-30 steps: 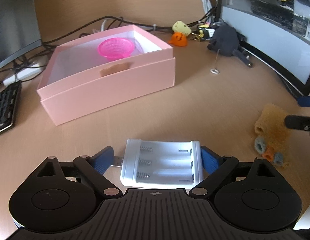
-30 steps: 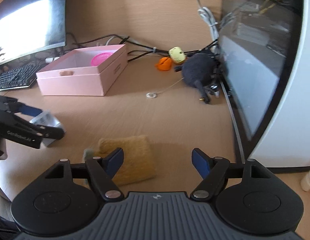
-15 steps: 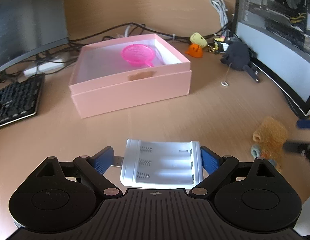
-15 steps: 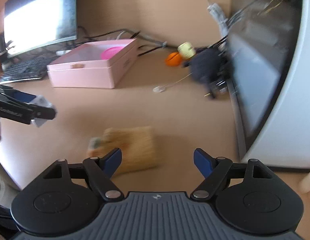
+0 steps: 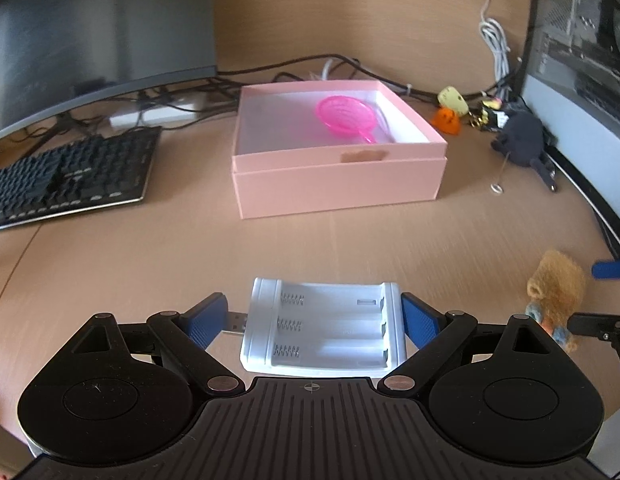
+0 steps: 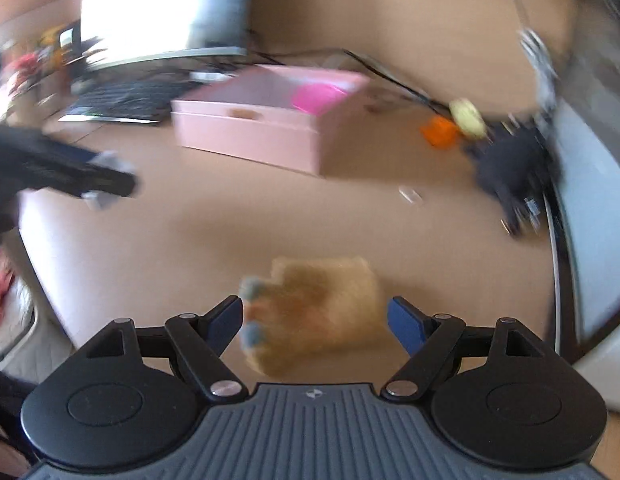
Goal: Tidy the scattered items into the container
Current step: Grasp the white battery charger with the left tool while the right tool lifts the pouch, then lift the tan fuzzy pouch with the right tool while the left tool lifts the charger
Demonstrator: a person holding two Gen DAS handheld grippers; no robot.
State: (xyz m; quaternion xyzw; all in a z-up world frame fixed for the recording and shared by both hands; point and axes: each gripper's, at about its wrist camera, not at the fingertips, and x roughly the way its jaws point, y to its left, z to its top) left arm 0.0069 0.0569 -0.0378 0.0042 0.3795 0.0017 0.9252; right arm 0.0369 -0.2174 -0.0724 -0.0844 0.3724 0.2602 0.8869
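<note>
Now nearer pink box (image 5: 338, 184), charger (image 5: 324, 330) still clamped

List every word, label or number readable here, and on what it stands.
No text is readable.
white battery charger: raised marks, too small to read.
keyboard: key legends, too small to read.
left gripper: faint print on its side, blurred in the right wrist view.

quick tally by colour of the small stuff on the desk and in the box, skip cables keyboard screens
pink: 1, strainer inside the pink box
white: 1, battery charger in the left claw
tan: 1, fuzzy glove
orange: 1, toy
yellow: 1, toy
dark grey: 1, plush
total: 6
</note>
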